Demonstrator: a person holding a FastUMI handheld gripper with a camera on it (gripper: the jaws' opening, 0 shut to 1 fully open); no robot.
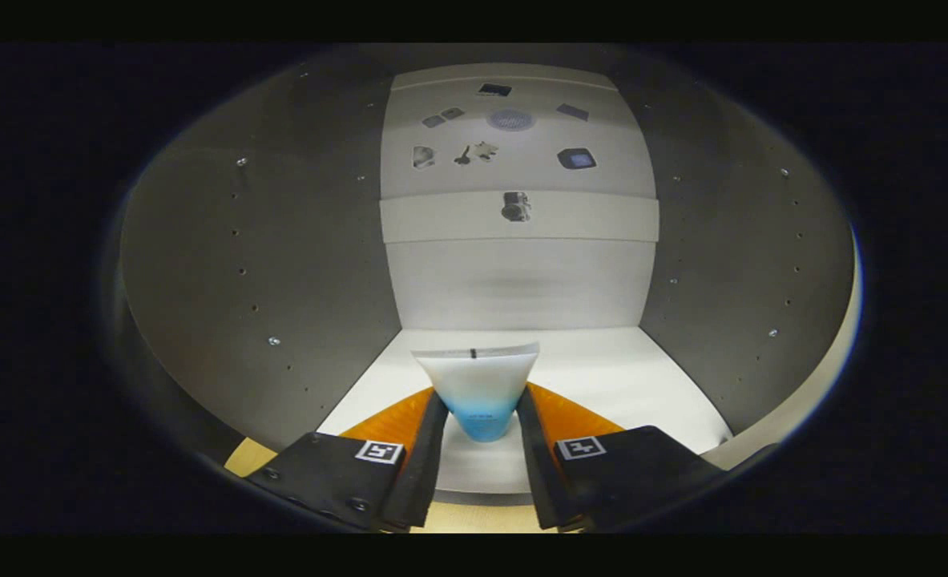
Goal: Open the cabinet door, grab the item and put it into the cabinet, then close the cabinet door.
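Note:
I look straight into the open cabinet. A soft tube, white at its flat crimped end and blue toward its lower part, sits between my two fingers. Both fingers press on its sides, so my gripper is shut on it. The tube's crimped end points forward over the white cabinet floor, just inside the front edge. Whether the tube touches the floor I cannot tell. The cabinet door is out of sight.
Grey side walls with rows of small holes and screws close in left and right. The white back wall carries a shelf strip and several small stickers. A light wooden surface shows below the cabinet's front edge.

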